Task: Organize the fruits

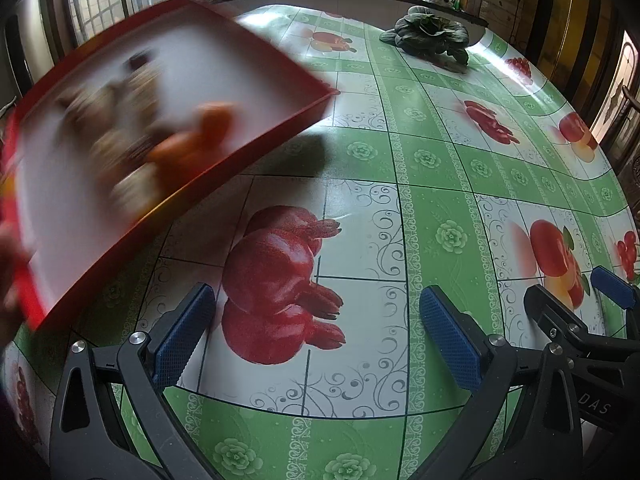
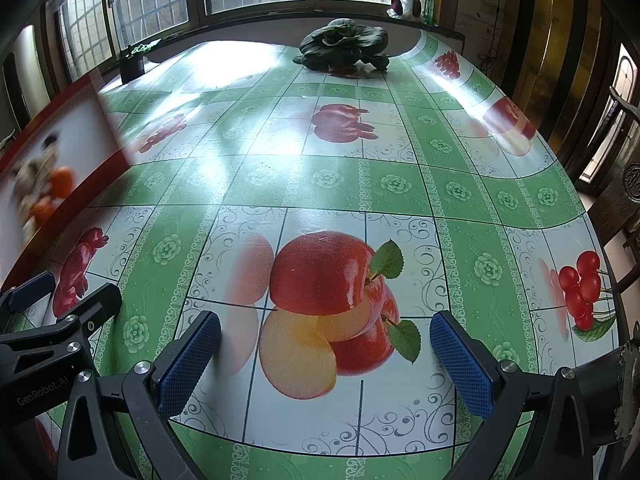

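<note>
"GenRobot.AI" on left gripper (image 2: pixel 60 300)

My desk (image 2: pixel 320 184) wears a glossy green-and-white checked cloth (image 1: pixel 432 208) printed with pomegranates, apples and cherries. Near its far edge, toward the right corner, a dark leafy vegetable (image 2: pixel 344 46) lies straight on the cloth, loose leaves spread around it. Window glare washes out the far left part of the top. Over the left edge a red tray (image 1: pixel 160 120) is blurred and tilted; whether it touches the desk I cannot tell.

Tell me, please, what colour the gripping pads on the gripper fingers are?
The pads are blue with a fine textured grid, clearest in the right wrist view.
</note>
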Action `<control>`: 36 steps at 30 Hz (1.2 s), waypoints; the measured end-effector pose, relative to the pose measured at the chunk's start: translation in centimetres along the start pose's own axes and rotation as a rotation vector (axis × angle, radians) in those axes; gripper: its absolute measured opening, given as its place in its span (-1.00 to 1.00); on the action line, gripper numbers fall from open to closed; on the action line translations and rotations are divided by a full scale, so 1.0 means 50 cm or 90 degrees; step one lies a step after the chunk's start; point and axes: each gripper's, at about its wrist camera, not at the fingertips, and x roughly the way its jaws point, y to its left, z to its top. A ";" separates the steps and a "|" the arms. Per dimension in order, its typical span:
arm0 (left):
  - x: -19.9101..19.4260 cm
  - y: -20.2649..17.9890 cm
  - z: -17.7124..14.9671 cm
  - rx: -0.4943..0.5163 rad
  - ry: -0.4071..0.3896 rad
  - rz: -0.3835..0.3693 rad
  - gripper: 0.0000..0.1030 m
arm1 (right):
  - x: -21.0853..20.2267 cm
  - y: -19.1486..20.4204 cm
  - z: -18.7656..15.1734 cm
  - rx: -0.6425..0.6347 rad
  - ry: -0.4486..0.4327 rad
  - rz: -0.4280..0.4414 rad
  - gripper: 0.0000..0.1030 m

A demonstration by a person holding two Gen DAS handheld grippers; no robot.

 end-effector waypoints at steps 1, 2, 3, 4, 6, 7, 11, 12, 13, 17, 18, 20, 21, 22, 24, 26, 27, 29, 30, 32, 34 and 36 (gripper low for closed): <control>0.000 0.000 0.000 0.000 0.000 0.000 1.00 | 0.000 0.000 0.000 0.000 0.000 0.000 1.00; 0.000 0.000 0.000 0.000 0.000 0.000 1.00 | 0.000 0.000 0.000 0.000 0.000 0.000 1.00; 0.000 0.000 0.000 0.000 0.000 0.000 1.00 | 0.000 0.000 0.000 0.000 0.000 0.000 1.00; 0.000 0.000 0.000 0.000 0.000 0.000 1.00 | 0.000 0.000 0.000 0.000 0.000 0.000 1.00; 0.000 0.000 0.000 0.000 0.000 0.000 1.00 | 0.000 0.000 0.000 0.000 0.000 0.000 1.00; 0.000 0.000 0.000 0.000 0.000 0.000 1.00 | 0.000 0.000 0.000 0.000 0.000 0.000 1.00; 0.000 0.000 0.000 0.000 0.000 0.000 1.00 | 0.000 0.000 0.000 0.000 0.000 0.000 1.00; 0.000 0.000 0.000 0.000 0.000 0.000 1.00 | 0.000 0.000 0.000 0.000 0.000 0.000 1.00; 0.000 0.000 0.000 0.000 0.000 0.000 1.00 | 0.000 0.000 0.000 0.000 0.000 0.000 1.00; 0.000 0.000 0.000 0.000 0.000 0.000 1.00 | 0.000 0.000 -0.001 0.000 0.000 0.000 1.00; 0.000 0.000 0.000 0.000 0.000 0.000 1.00 | 0.000 0.000 -0.001 0.000 0.000 0.000 1.00; 0.000 0.000 0.000 0.000 0.000 0.000 1.00 | 0.000 0.000 -0.001 0.000 0.000 0.000 1.00; 0.000 0.000 0.000 0.000 0.000 0.000 1.00 | 0.000 0.000 -0.001 0.000 0.000 0.000 1.00; 0.000 0.000 0.000 0.000 0.000 0.000 1.00 | 0.000 0.000 -0.002 0.000 0.000 0.000 1.00; 0.000 0.000 0.000 0.000 0.000 0.000 1.00 | 0.001 0.000 -0.003 0.000 0.000 0.000 1.00; 0.000 0.000 0.000 0.000 0.000 0.000 1.00 | 0.001 0.001 -0.003 0.000 0.000 0.000 1.00; 0.000 0.000 0.000 0.000 0.000 0.000 1.00 | 0.002 0.001 -0.004 0.000 0.000 0.000 1.00; 0.000 0.000 0.000 0.000 0.000 0.000 1.00 | 0.002 0.001 -0.005 0.000 0.000 0.000 1.00; 0.000 0.000 0.000 0.000 0.000 0.000 1.00 | 0.002 0.001 -0.005 0.000 0.000 0.000 1.00; 0.000 0.000 0.000 0.000 0.000 0.000 1.00 | 0.002 0.001 -0.005 0.000 0.000 0.000 1.00; 0.000 0.000 0.000 0.000 0.000 0.000 1.00 | 0.003 0.002 -0.005 0.000 0.000 0.000 1.00; 0.000 0.000 0.000 0.000 0.000 0.000 1.00 | 0.003 0.003 -0.005 0.000 0.000 0.000 1.00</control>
